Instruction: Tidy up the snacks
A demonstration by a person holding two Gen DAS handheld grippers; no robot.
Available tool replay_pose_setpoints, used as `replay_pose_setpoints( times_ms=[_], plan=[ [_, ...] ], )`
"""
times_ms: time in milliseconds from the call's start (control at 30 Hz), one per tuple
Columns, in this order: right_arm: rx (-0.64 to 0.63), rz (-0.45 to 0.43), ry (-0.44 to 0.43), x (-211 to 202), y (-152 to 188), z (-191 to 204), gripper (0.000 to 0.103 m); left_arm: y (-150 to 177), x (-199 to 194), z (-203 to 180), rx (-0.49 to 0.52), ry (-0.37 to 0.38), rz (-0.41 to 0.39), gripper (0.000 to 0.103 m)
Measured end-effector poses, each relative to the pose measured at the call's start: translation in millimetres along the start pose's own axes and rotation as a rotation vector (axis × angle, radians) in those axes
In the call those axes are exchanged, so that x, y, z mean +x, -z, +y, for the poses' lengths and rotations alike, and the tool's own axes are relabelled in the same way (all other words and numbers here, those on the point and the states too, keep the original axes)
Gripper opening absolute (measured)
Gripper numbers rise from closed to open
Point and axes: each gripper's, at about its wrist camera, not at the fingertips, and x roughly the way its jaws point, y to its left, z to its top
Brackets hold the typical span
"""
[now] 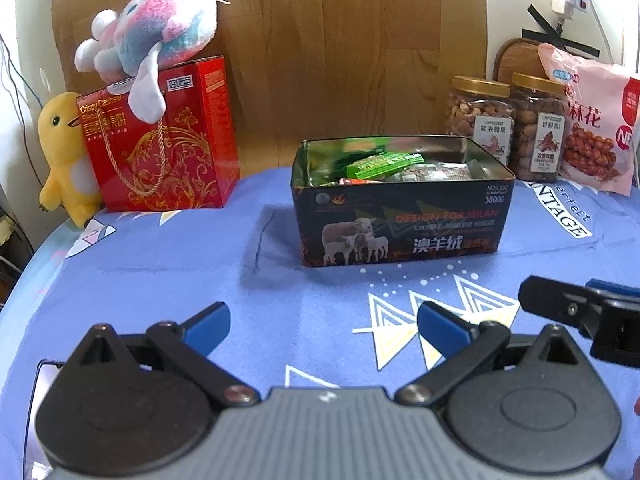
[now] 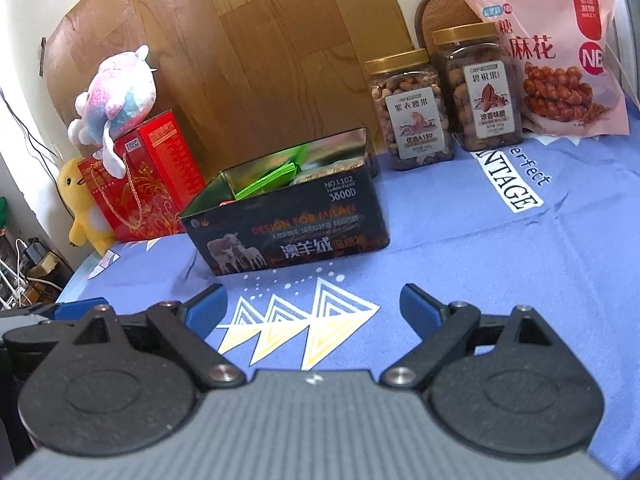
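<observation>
A dark open tin [image 1: 404, 224] [image 2: 288, 232] with sheep printed on its side stands mid-table on the blue cloth. It holds several wrapped snacks, with a green packet [image 1: 384, 164] [image 2: 268, 184] on top. My left gripper [image 1: 324, 322] hovers open in front of the tin, nothing between its blue pads. My right gripper [image 2: 312, 308] is open too, empty, nearer than the tin and to its right. Part of the right gripper [image 1: 580, 312] shows at the right edge of the left wrist view.
Two gold-lidded nut jars [image 1: 478, 120] [image 2: 478, 88] and a pink bag of twisted pastry [image 1: 592, 120] [image 2: 556, 52] stand back right. A red gift box [image 1: 160, 140] [image 2: 140, 176] with a plush toy [image 1: 156, 32] on top and a yellow plush [image 1: 64, 156] stand back left. The table edge curves away at left.
</observation>
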Motion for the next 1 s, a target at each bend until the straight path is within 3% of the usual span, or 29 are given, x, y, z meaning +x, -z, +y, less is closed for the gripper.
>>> replay_pose_setpoints(
  times_ms=[233, 1000],
  plan=[
    [0.005, -0.008, -0.003, -0.2, 1.2, 0.1, 0.095, -1.6, -3.0, 2.8, -0.017, -0.010, -0.027, 0.103],
    [0.001, 0.003, -0.004, 1.3, 2.0, 1.6, 0.095, -2.4, -1.8, 2.2, -0.020, -0.005, 0.000, 0.103]
  ],
)
